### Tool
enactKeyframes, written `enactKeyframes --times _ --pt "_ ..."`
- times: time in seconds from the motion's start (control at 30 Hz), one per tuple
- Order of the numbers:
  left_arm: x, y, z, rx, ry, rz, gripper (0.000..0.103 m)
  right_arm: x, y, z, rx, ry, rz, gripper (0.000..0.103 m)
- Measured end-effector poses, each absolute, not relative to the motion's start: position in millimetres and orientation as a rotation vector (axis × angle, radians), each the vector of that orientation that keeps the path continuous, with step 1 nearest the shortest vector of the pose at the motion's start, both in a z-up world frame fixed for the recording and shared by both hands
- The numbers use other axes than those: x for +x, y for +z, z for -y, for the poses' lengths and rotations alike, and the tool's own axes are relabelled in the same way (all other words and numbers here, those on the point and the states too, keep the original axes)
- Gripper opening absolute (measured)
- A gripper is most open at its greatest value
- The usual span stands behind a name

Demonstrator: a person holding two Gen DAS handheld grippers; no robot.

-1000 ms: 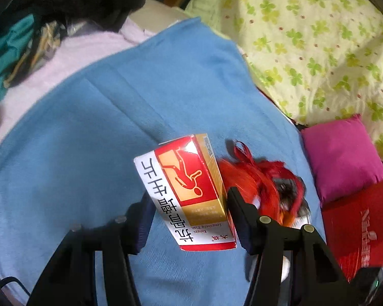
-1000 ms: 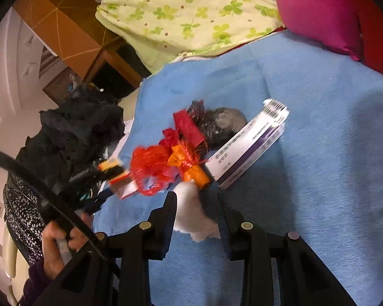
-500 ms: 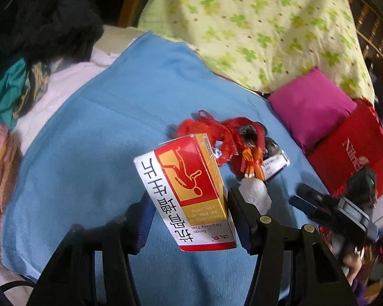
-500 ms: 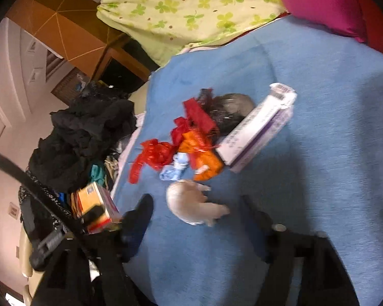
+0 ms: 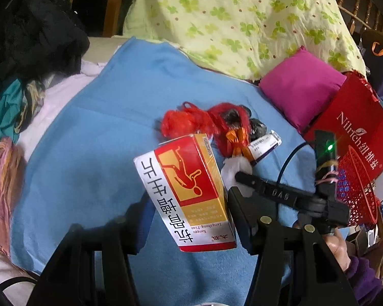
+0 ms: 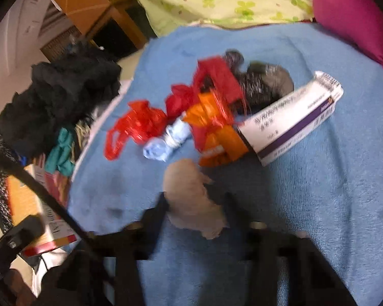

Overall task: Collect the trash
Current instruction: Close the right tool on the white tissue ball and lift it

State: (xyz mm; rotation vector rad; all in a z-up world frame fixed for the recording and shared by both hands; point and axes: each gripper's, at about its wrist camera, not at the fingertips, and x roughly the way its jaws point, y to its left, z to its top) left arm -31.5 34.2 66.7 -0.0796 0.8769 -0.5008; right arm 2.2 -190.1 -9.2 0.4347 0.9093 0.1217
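The left hand-held gripper (image 5: pixel 186 204) is angling downward over the bed, clamping a glossy red-and-gold cardboard box (image 5: pixel 189 191). The right hand-held gripper (image 6: pixel 195 206) is also tilting down, its jaws having just been closing around a crumpled white tissue wad (image 6: pixel 194 201) on the fuzzy blue blanket (image 6: pixel 319 191), beside crinkly red plastic (image 6: pixel 140 125).

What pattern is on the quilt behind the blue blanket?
Pale yellow-green quilt printed with green clovers and small brown dots; clearest in the left wrist view.
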Motion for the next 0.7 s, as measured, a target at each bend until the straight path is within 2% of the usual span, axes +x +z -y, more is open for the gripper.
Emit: enactKeyframes --times 0.07,0.23,0.43,0.63,0.7 --pt "-35.1 67.0 -30.8 -0.068 -0.507 -0.879 0.059 -1.6 -3.7 192.6 0.448 0.128 -0.886 0.032" --pt "-43.1 73.6 -21.5 -0.032 -0.513 -0.857 0.059 -19.1 19.3 205.3 0.488 0.154 -0.804 0.030" --pt "-51.1 79.8 -5.5 0.006 -0.524 -0.839 0.059 -51.4 53.2 229.2 0.499 0.152 -0.695 0.030" --pt "-46.3 75.7 -10.9 -0.002 -0.471 -0.852 0.059 -67.1 62.1 246.5 0.540 0.156 -0.684 0.031" --pt "-47.8 75.6 -13.8 -0.001 -0.465 -0.850 0.059 -61.8 56.5 244.4 0.577 0.175 -0.721 0.036"
